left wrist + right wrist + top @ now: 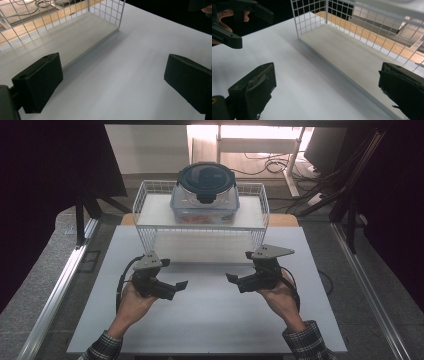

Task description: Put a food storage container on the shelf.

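Note:
A white wire rack (150, 215) stands at the far side of the white table board (210, 320). On its upper shelf rests a clear container (205, 202) with a dark blue clip lid (207, 179); something orange shows through its wall. My left gripper (177, 289) and right gripper (234, 282) hover over the board in front of the rack, pointing at each other. Both are open with nothing between the jaws. The left gripper view has its gripper (112, 82) beside the rack's bare lower shelf (62, 37). The right gripper view has its gripper (325, 92) near that shelf (352, 55), with the left gripper (249, 25) farther off.
Metal rails (60, 280) run along both sides of the table. Dark screens (45, 180) stand left and right. Beyond the rack lie cables (270, 165) on a lit floor, and a wooden board edge (285, 220) shows behind the rack.

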The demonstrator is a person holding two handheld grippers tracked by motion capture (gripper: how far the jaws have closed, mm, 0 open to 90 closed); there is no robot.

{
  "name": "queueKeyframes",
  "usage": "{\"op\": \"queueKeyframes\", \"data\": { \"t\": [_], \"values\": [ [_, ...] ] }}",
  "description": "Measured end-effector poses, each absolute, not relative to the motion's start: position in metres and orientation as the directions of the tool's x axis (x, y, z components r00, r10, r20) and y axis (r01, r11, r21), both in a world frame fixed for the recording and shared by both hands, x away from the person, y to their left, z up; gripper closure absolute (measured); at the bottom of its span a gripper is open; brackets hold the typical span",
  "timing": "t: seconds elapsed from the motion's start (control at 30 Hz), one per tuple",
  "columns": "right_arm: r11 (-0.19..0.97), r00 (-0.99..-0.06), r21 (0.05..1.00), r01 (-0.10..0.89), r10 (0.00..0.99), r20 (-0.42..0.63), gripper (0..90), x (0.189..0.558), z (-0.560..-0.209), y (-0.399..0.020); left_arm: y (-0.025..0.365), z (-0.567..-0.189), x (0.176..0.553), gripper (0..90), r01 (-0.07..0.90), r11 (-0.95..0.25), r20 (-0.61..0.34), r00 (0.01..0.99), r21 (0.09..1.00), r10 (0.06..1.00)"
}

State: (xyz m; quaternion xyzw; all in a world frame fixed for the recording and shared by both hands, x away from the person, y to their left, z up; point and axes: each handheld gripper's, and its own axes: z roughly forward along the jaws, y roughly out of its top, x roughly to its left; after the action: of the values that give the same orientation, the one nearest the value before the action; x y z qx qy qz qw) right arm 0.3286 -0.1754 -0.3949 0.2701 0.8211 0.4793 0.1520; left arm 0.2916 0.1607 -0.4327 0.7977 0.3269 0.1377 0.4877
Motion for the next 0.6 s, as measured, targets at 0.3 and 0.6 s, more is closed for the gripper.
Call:
{"op": "queueKeyframes", "data": {
  "t": [0.3, 0.6],
  "values": [
    [0.413, -0.799, 0.852, 0.321, 0.601, 0.01, 0.7, 0.313, -0.414, -0.185, 0.172, -0.454, 0.274, 2.0, 0.381, -0.303, -0.094, 0.742, 0.873, 0.663],
    [0.409, -0.79, 0.851, 0.329, 0.613, 0.01, 0.2, 0.297, -0.432, -0.191, 0.183, -0.477, 0.259, 1.9, 0.414, -0.304, -0.106, 0.721, 0.858, 0.685]
  ]
}}
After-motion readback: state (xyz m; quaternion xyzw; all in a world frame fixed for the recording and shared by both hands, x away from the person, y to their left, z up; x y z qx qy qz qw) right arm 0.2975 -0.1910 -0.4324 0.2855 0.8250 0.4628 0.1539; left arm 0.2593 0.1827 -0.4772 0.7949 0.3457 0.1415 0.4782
